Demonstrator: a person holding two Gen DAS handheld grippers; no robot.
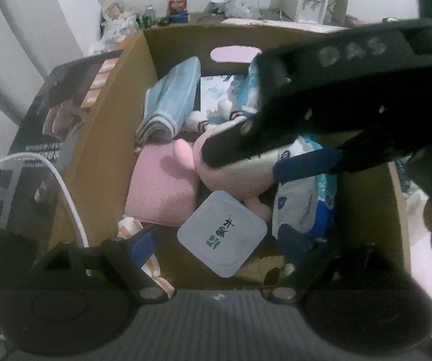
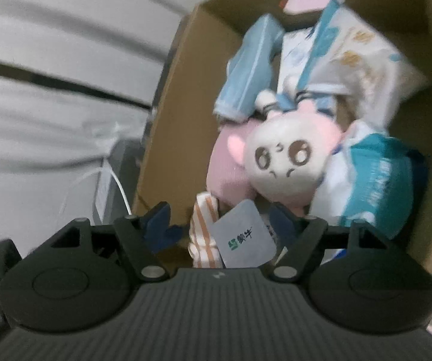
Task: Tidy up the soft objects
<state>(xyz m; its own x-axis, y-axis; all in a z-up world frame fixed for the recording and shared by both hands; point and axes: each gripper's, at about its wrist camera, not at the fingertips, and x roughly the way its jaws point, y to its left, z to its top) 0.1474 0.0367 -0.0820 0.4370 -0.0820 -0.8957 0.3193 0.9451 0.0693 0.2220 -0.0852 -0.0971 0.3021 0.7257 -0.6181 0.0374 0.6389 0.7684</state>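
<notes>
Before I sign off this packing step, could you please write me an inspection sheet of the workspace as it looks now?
Surface: brown cardboard box with a cut-out handle hole; pink surface shows beyond its right edge.
Job's things: pink and white plush toy, folded light-blue towel, folded pink cloth, orange-striped cloth, and blue-and-white tissue packs, all lying inside the box.
Clutter: grey square plastic lid with green logo, lying in the box.
Grippers: left gripper open, nothing between its fingers; right gripper open, nothing gripped.
Cables: white cable left of the box.
Surroundings: shelf with small items and a white water dispenser behind.
</notes>
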